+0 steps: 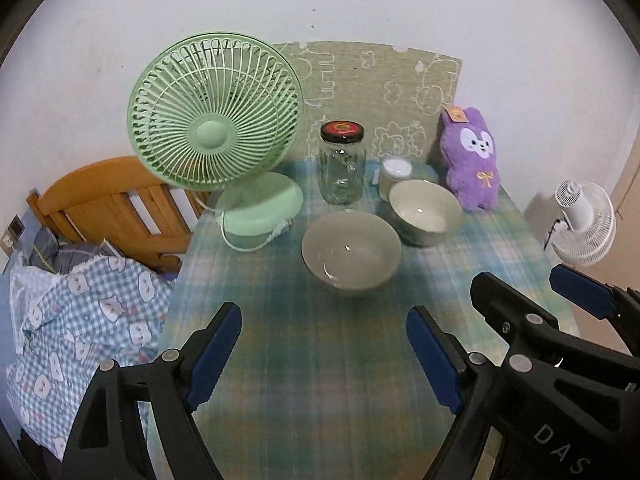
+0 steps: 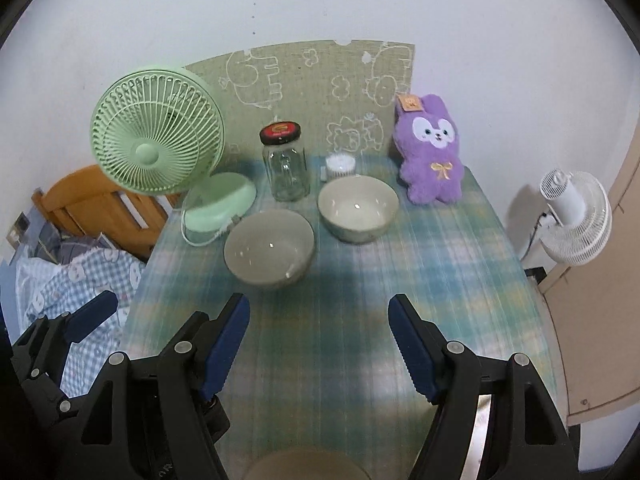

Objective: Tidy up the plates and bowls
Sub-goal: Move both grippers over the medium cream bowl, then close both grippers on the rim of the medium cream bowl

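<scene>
Both claws hung open and empty above the near table, the left gripper beside the right gripper. At the far left, the green fan crowded the grey bowl; a careless reach risked tipping it. Rightward, the glass jar, white bowl, and purple plush stood close together, leaving little room.
</scene>
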Demonstrator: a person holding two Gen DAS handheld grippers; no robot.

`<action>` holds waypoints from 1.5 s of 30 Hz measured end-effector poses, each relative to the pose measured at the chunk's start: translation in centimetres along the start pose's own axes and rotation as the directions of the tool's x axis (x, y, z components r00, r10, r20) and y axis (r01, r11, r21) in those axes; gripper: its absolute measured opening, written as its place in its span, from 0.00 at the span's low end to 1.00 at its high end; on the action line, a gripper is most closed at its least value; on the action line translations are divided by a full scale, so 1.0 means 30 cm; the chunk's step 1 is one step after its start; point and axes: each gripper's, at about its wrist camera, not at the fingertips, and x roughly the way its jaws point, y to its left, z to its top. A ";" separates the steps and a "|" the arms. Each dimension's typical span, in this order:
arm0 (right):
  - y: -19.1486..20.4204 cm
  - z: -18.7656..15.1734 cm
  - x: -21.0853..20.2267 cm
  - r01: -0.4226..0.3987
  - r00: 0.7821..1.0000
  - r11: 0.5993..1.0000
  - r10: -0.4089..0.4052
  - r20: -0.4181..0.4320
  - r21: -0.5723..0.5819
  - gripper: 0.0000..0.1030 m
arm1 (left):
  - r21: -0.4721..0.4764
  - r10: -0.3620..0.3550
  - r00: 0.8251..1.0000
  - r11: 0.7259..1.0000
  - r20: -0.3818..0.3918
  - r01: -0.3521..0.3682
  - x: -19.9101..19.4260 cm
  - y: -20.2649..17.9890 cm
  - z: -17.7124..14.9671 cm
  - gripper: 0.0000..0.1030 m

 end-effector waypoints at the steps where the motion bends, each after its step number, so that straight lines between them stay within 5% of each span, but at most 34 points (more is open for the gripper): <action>1: 0.005 0.017 0.022 0.003 1.000 1.000 -0.003 -0.001 0.000 0.73 | 0.000 0.000 1.000 1.000 0.000 0.000 0.019 0.006 0.015 0.82; 20: 0.027 0.145 0.440 0.011 0.998 0.997 -0.006 -0.059 0.079 0.72 | 0.008 -0.033 0.996 0.999 -0.088 0.034 0.421 0.062 0.136 0.75; 35: 0.036 0.141 0.718 0.041 0.989 0.997 -0.031 -0.143 0.069 0.61 | 0.005 -0.047 0.985 0.999 -0.164 0.049 0.666 0.055 0.102 0.62; 40: 0.048 0.136 0.766 0.030 0.985 0.997 -0.018 -0.170 0.066 0.50 | 0.020 -0.053 0.981 0.998 -0.187 0.057 0.695 0.049 0.098 0.59; 45: 0.056 0.132 0.782 0.000 0.982 0.997 0.013 -0.189 0.073 0.40 | 0.007 -0.103 0.972 0.994 -0.211 0.107 0.707 0.052 0.092 0.39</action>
